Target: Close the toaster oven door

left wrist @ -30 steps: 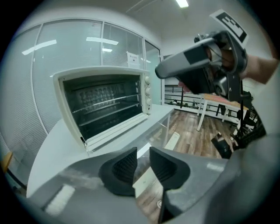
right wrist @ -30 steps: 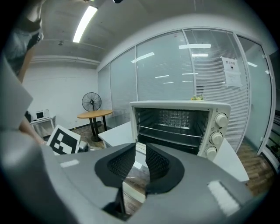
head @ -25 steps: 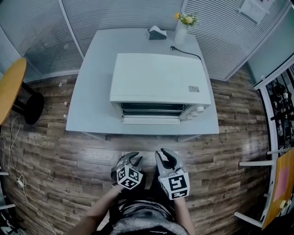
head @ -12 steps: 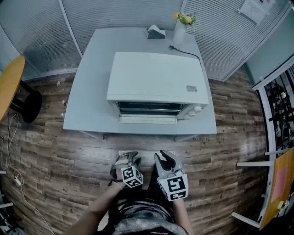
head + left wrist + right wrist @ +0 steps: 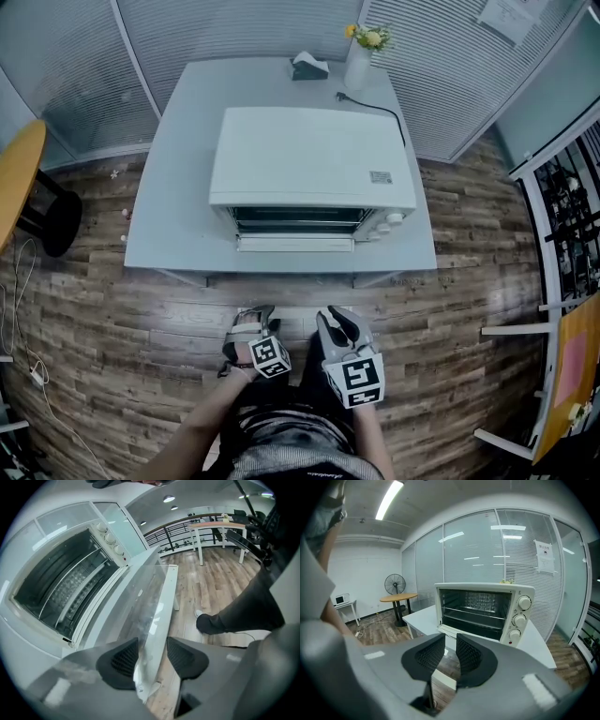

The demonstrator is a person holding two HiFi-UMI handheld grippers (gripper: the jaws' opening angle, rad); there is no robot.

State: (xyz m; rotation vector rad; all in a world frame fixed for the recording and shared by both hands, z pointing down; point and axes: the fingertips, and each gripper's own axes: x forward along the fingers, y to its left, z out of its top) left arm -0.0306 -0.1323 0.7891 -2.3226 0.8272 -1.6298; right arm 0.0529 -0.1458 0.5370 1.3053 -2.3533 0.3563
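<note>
I'm hovering the left gripper (image 5: 253, 315), jaws just opened wide and pinching nothing, short of the white toaster oven's (image 5: 309, 155) glass door (image 5: 295, 243) lying open on the grey table (image 5: 173, 206), fearing they'll snag the table edge instead.

A room with a dark wood-plank floor (image 5: 103, 309) and glass partition walls (image 5: 225, 28) lined with closed white blinds. A pale grey rectangular table (image 5: 169, 225) stands by the partitions. A round wooden table (image 5: 17, 173) on a black base stands to the left, a pedestal fan (image 5: 394, 584) behind it. A fluorescent strip light (image 5: 388, 499) glows overhead.
</note>
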